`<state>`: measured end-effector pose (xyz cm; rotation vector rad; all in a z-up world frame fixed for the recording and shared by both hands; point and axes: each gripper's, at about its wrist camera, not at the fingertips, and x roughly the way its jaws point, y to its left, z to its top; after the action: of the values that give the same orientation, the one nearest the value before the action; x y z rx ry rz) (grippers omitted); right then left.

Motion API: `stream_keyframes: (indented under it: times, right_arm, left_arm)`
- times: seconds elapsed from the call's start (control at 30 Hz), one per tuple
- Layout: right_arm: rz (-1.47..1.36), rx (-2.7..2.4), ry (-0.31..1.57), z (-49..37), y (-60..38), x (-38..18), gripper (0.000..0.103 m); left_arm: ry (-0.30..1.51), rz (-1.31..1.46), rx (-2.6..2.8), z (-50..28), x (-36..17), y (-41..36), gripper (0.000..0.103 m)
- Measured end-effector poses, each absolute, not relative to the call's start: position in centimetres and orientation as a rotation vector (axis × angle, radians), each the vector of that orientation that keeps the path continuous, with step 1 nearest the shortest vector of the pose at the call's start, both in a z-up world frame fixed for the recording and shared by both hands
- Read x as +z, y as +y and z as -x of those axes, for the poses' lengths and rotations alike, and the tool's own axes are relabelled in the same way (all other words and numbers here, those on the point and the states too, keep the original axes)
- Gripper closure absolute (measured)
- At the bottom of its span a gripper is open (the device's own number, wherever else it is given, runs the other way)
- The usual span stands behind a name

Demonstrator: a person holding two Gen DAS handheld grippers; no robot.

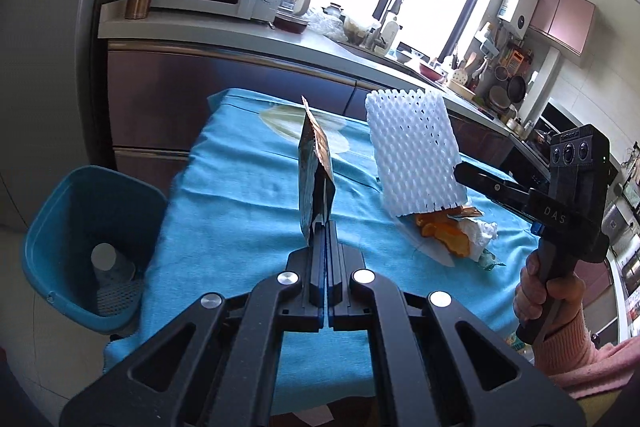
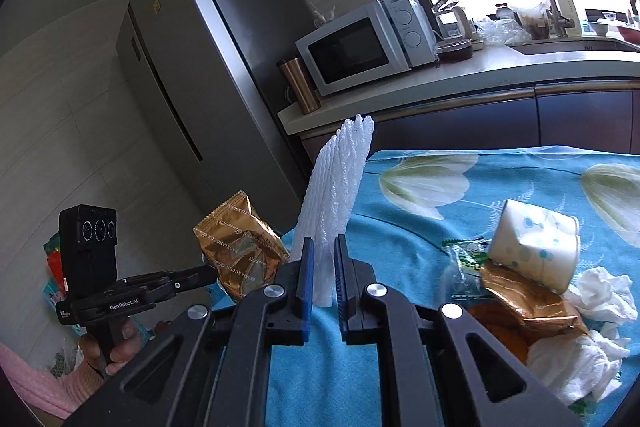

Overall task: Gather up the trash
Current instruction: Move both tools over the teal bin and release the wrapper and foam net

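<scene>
Left gripper [image 1: 320,227]: fingers pressed together on the bottom edge of a gold snack wrapper [image 1: 314,163], which stands edge-on above the tips; the pinch at one margin lets the flat, light packet hang clear of the table. In the right wrist view the same wrapper shows its crinkled gold face, off the left edge of the table.

Right gripper [image 2: 322,267]: blue-padded fingers nearly closed, pinching the lower edge of a white foam fruit net [image 2: 336,187]. The sheet rises upright and slightly bowed between the pads; a narrow gap remains because the foam has thickness and gives under pressure.

Both items are held raised above the blue floral tablecloth [image 1: 248,219], probably to carry them across without dragging other litter along. A hand [image 1: 548,291] in a pink sleeve grips the right handle.

Blue waste bin [image 1: 88,247]: on the floor just beside the table's left edge, open-topped, with a paper cup and a piece of netting visible at the bottom. It is the likely destination for both pieces.

Remaining trash on the table: a tipped paper cup [image 2: 536,247], a second gold wrapper [image 2: 528,303], a green-printed clear wrapper [image 2: 466,255], crumpled tissues [image 2: 600,291] and orange peel [image 1: 444,239], clustered near the right side. The task appears partly done.

Background: microwave [image 2: 360,47], copper tumbler [image 2: 298,83], refrigerator [image 2: 192,39], counter.
</scene>
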<state>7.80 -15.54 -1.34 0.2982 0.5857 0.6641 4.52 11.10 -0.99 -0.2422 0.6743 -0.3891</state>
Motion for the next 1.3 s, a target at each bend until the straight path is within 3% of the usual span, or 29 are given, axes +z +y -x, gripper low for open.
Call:
stream_keyframes:
  times: [0.6,1.3]
  right_arm:
    - [-0.227,0.894,0.690,-11.3,-3.1,-1.5,0.094]
    - [-0.115,0.903,0.907,-16.4,7.8,-6.1,0.093]
  left_arm:
    - [0.612,0.287,-0.137,-1.9,0.0,23.1,0.102]
    - [0.790,0.352,0.017,-6.5,-7.9,28.4,0.102]
